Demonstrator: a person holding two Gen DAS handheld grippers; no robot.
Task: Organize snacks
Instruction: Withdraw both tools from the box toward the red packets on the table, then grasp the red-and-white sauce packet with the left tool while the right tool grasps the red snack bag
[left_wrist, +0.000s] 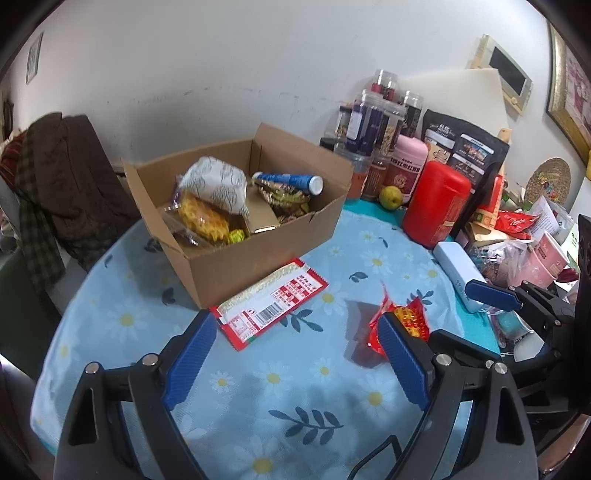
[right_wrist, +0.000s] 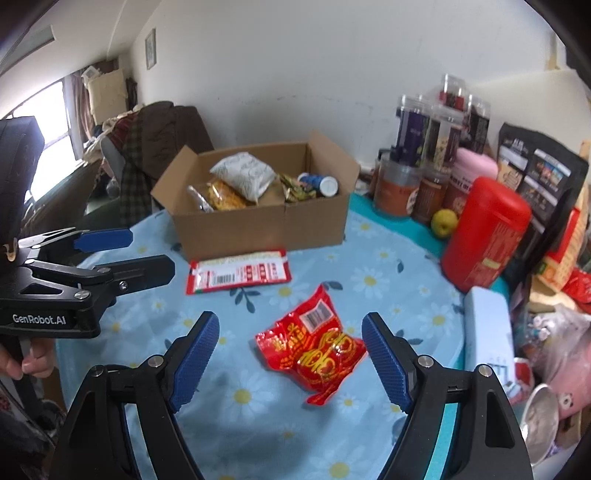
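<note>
An open cardboard box (left_wrist: 258, 254) (right_wrist: 258, 229) stands at the back of the daisy-print tablecloth, holding several snack bags and a blue-and-white tube. A flat red-and-white packet (left_wrist: 271, 302) (right_wrist: 238, 275) lies just in front of it. A crinkled red packet (right_wrist: 314, 350) (left_wrist: 410, 317) lies nearer. My right gripper (right_wrist: 290, 360) hovers open, its blue pads on either side of the red packet and not touching it. My left gripper (left_wrist: 295, 352) is open and holds nothing; the flat packet's near corner is by its left finger. Its right finger hides part of the red packet.
Jars (right_wrist: 424, 147), a red canister (right_wrist: 484, 236), a green apple (right_wrist: 445, 221), a black pouch (left_wrist: 461, 144) and a pale blue box (right_wrist: 487, 325) crowd the right side. A chair draped with a brown coat (left_wrist: 74, 173) stands beyond the table's left edge. A hand grips the left tool's handle.
</note>
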